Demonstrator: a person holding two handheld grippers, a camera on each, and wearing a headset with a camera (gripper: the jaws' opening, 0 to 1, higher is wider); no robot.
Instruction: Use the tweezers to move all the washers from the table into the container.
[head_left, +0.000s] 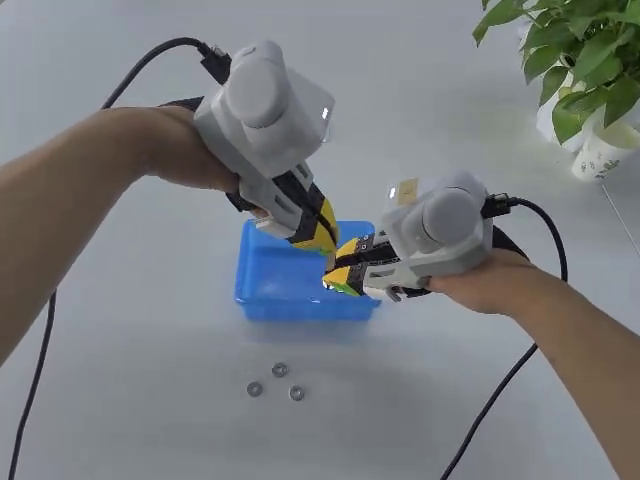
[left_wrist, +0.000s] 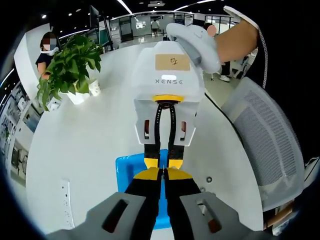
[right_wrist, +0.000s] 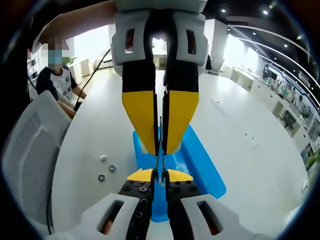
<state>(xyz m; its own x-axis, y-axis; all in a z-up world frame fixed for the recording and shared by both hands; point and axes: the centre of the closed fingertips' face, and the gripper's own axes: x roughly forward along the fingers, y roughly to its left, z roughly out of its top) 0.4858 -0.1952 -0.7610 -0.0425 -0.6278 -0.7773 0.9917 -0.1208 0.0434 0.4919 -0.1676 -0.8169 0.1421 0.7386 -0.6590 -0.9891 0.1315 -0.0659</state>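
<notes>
While left gripper (head_left: 325, 240) and right gripper (head_left: 336, 280) clamp tweezers (right_wrist: 160, 150), head view shows three washers (head_left: 279, 370).

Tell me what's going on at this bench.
A person holds two grippers tip to tip over the blue container. The left gripper and right gripper both appear shut on thin tweezers between them. Three washers lie on the table in front of the container, not yet moved.
</notes>
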